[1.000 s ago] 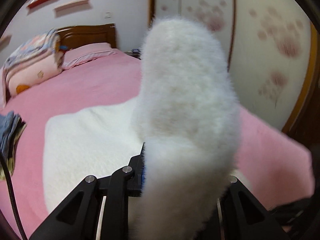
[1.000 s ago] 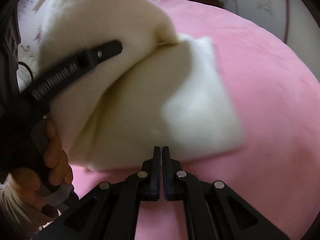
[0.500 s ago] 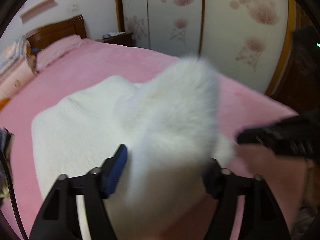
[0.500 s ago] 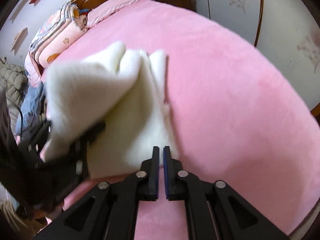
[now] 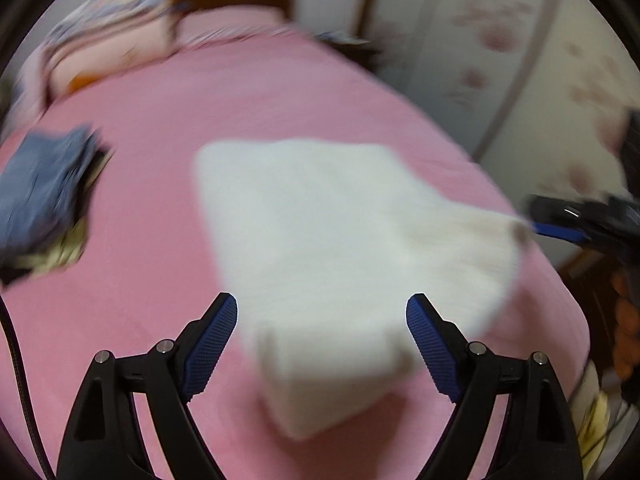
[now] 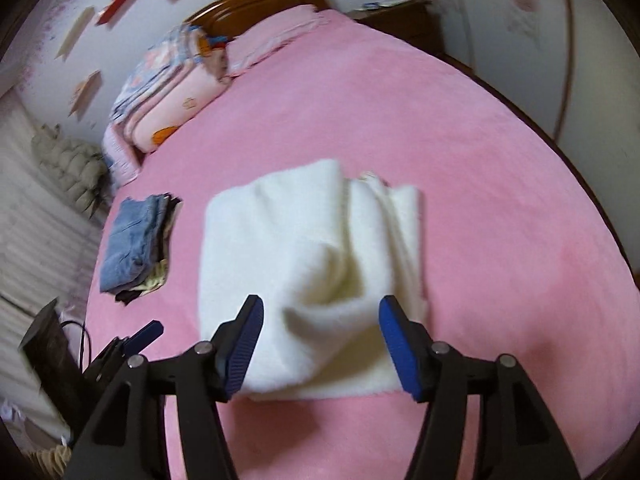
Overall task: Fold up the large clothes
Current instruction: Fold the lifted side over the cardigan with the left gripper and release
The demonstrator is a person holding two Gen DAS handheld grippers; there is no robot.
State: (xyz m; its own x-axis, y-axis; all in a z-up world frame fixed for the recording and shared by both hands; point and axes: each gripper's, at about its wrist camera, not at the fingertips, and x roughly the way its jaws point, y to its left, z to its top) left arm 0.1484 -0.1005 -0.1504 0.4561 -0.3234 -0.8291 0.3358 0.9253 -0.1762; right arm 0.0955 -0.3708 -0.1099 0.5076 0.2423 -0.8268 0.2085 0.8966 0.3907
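Note:
A white fleece garment (image 6: 312,264) lies folded into a thick bundle on the pink bed (image 6: 460,168). In the left wrist view the white garment (image 5: 352,240) is blurred and rests on the bed beyond my left gripper (image 5: 322,320). Its jaws are opening and stand wide, and the pads touch nothing. My right gripper (image 6: 320,308) hovers above the bundle's near edge, jaws opening, the cloth beneath them and not pinched. The left gripper (image 6: 140,336) shows at the lower left of the right wrist view. The right gripper (image 5: 560,228) shows at the right edge of the left wrist view.
A stack of folded jeans and other clothes (image 6: 136,248) sits left of the garment. Folded quilts (image 6: 172,92) and a pink pillow (image 6: 276,32) lie by the wooden headboard. A nightstand (image 6: 400,12) and wardrobe doors (image 5: 500,48) stand beyond the bed.
The left gripper opened and let go of the white flap, which dropped onto the rest of the garment. The right gripper rose and went from shut to open.

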